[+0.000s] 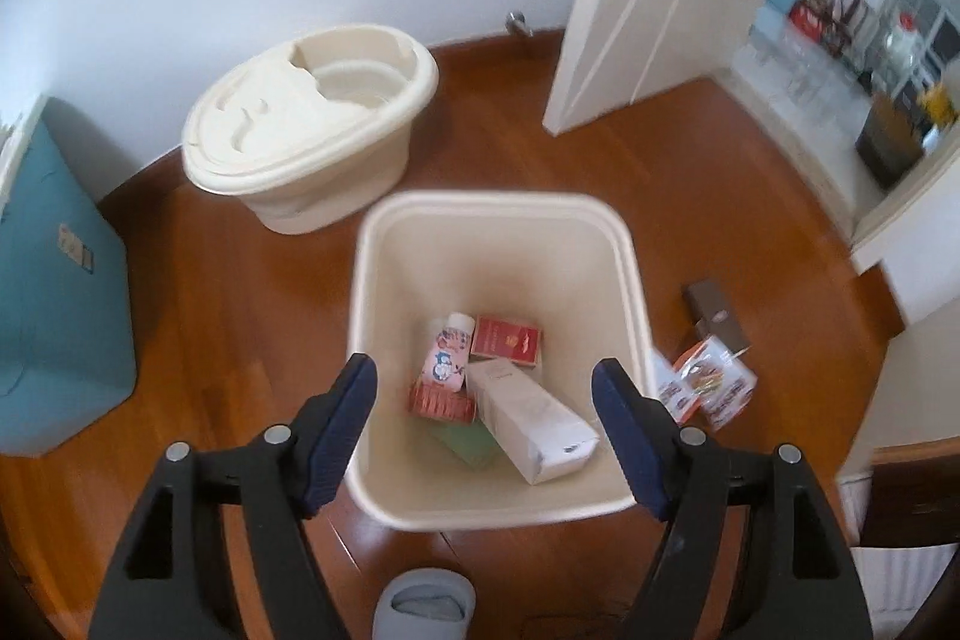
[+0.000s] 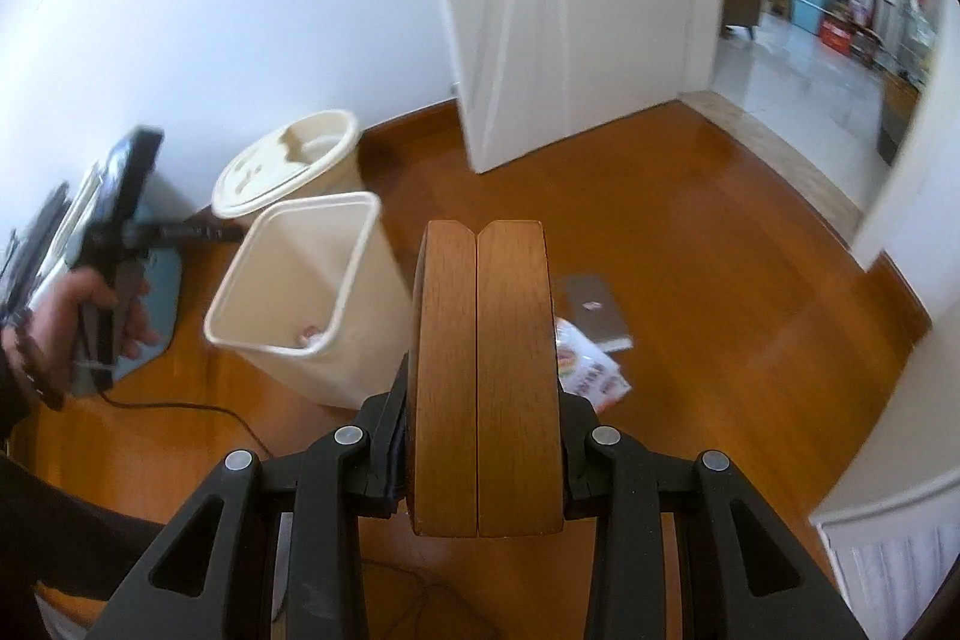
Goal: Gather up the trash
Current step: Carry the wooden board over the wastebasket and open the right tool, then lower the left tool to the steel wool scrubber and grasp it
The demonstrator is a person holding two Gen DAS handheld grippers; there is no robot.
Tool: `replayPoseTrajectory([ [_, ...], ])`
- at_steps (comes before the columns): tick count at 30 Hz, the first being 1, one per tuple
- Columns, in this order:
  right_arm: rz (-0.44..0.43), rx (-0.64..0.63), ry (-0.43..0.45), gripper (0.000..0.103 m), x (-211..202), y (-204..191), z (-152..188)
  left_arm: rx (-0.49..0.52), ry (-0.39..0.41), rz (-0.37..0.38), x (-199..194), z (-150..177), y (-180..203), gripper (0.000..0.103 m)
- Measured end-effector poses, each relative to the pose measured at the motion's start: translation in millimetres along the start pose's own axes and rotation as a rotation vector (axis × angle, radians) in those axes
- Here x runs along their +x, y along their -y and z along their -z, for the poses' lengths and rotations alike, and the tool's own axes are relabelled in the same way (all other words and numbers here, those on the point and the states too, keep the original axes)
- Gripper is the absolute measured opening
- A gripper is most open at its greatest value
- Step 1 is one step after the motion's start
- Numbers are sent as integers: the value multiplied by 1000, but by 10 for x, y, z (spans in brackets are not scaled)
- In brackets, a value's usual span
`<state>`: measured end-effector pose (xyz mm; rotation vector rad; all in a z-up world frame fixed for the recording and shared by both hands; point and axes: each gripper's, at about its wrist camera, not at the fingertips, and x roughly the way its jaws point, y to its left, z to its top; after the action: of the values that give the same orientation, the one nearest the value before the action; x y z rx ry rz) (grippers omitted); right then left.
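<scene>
Trash bin of cream plastic, open-topped and rectangular [image 1: 498, 244], stands on the brown wooden floor [image 1: 240, 280] directly below and ahead of the left gripper [image 1: 483, 430], whose blue-padded fingers [image 1: 342, 418] are spread wide with nothing between them, one over each side of the rim. Behind the bin sits a cream round lidded tub [image 1: 312, 118]. Inside the bin lie a white carton [image 1: 531, 421], a red box [image 1: 507, 337] and a pink printed bottle [image 1: 447, 358]. Just right of the bin, on the floor, rest a dark flat booklet [image 1: 717, 316] and an orange-and-white snack wrapper [image 1: 708, 388]. The right gripper [image 2: 483, 376] pinches a brown wooden block [image 2: 483, 370], held upright beside the bin [image 2: 300, 280], above the wrapper [image 2: 591, 370].
</scene>
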<state>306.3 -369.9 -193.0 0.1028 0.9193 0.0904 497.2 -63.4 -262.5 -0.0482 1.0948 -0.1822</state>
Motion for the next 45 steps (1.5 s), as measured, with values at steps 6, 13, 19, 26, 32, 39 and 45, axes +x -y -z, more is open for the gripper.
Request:
replayPoseTrajectory([
  [6,-119,-43,25,36,373,-819,-589,-66,66,66,-945,9,-359,74],
  [13,-154,-1,-61,37,1566,-1583,-922,-106,151,80,-1301,206,-515,74],
  [19,-152,-6,-203,39,2492,-1971,-732,-94,93,80,-1061,144,-500,74],
  [26,-175,-8,-208,87,2408,-1837,-732,-30,65,76,-938,141,-432,75],
  [32,-76,-20,-107,93,1463,-856,-748,83,-2,83,-754,289,-105,75],
  [39,86,106,-128,96,1094,518,-248,494,-85,114,-183,800,1138,75],
  [45,106,272,-142,96,1045,1259,318,700,-208,142,955,1414,1867,75],
])
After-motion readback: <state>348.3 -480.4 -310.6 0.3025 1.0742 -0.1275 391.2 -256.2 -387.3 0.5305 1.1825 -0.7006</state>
